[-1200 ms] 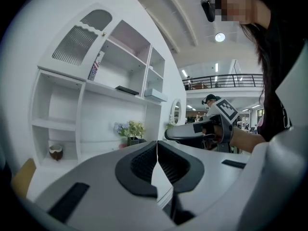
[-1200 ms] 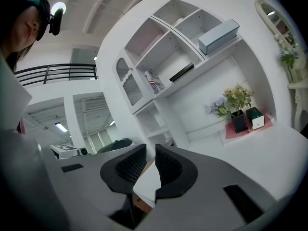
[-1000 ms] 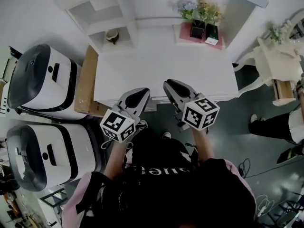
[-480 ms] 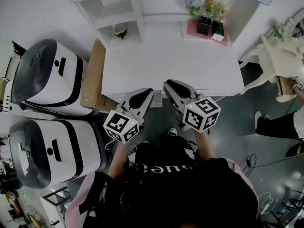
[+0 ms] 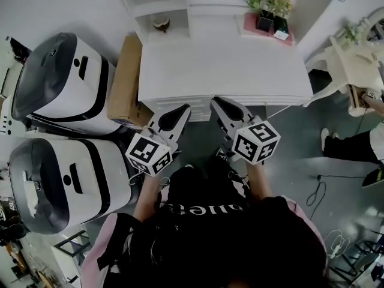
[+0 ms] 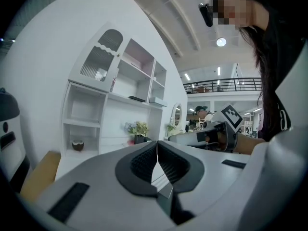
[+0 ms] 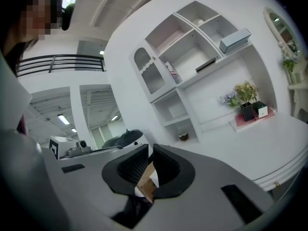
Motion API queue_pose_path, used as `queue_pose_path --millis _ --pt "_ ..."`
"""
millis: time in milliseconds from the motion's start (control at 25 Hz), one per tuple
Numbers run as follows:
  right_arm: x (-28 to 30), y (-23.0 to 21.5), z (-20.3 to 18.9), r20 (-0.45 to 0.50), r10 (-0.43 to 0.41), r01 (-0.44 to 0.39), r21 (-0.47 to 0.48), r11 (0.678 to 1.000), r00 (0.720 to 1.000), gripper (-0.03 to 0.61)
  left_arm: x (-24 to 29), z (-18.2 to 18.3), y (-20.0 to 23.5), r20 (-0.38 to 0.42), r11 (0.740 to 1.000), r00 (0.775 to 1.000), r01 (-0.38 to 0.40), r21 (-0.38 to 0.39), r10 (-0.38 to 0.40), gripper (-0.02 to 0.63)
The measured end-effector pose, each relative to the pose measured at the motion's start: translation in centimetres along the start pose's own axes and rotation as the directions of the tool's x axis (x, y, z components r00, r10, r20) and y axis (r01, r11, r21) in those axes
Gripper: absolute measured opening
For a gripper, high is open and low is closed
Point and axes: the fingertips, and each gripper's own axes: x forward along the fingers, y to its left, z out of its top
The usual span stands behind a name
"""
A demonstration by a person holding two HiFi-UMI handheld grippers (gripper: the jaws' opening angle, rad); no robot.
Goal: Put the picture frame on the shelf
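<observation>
Your left gripper [image 6: 157, 144] has its jaws pressed together, with nothing between them. The jaws of your right gripper [image 7: 150, 150] have just been closing and now almost touch; they also pinch nothing. So neither gripper carries the picture frame.

A flat dark thing [image 7: 206, 64] lies on an upper board of the shelf [image 7: 190, 57]. I judge that this is the frame, already put down, but it is too small to be sure. If so, the task is done and nothing is left for you.

Both grippers are in front of the white table [image 5: 225, 71], not over it. On the table, a pink tray [image 5: 249, 29] holds two flower pots [image 5: 264, 23]. A low compartment of the shelf holds a small brown bowl [image 7: 183, 136], and a grey box [image 7: 235, 41] lies on a top board.
</observation>
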Motion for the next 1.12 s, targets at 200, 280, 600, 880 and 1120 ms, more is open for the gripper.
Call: queue_pose_path --millis 200,280,600,880,1120 --pt "0.0 3.0 -2.0 -0.002 -0.02 0.02 -0.006 1.0 1.0 0.063 -3.3 -0.6 0.1 0.012 1.0 1.0 0.018 -0.01 -0.018 0.017" --pt "-0.1 4.1 -2.7 0.0 -0.028 0.028 -0.008 1.0 1.0 0.061 -4.4 -0.9 0.1 0.016 1.0 0.999 0.028 -0.013 -0.028 0.017" --pt "-1.0 7.2 -4.3 0.012 -0.059 0.059 -0.025 0.998 0.998 0.06 -7.2 -1.2 -0.7 0.032 0.997 0.997 0.072 -0.008 -0.072 0.017" --pt "-1.3 8.7 -4.3 0.024 -0.067 0.068 -0.038 0.997 0.997 0.06 -8.5 -0.5 -1.3 0.047 0.995 0.994 0.098 0.008 -0.099 0.017" --pt "-1.3 9.8 -4.5 0.027 -0.057 0.058 -0.043 0.997 0.998 0.06 -9.7 -0.3 -1.5 0.06 0.996 0.994 0.093 0.012 -0.094 0.017"
